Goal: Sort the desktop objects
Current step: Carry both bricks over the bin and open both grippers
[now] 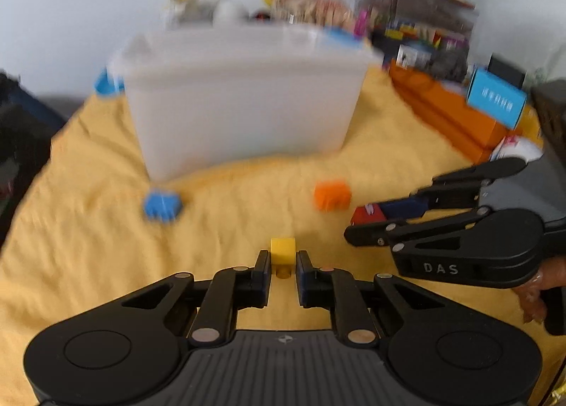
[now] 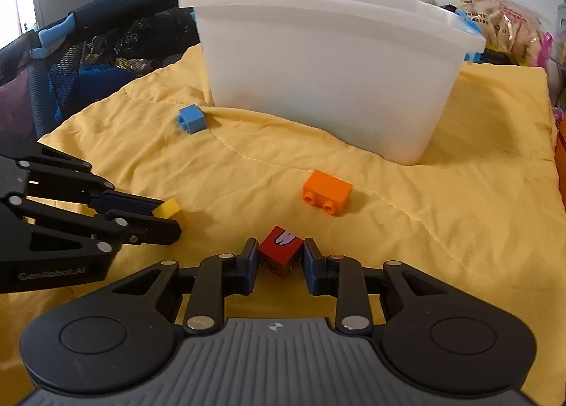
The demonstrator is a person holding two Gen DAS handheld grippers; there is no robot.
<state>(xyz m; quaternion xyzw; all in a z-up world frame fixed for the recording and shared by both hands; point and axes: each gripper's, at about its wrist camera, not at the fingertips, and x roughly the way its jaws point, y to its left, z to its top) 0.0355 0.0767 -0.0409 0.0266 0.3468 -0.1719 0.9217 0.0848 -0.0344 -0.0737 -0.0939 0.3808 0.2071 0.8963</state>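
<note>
I've got 2 grips in front of the white bin [image 2: 318,63]: left gripper [image 1: 283,262] clamped on yellow brick [image 1: 283,250], right gripper [image 2: 279,257] probably pinching red brick [image 2: 279,252]; next, lift both over the rim.

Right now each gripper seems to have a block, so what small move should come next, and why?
Probably lift both toward the white bin. The left gripper is shut on the yellow block, the right gripper on the red block, and the bin stands open just behind; the orange block and blue block lie loose.
</note>
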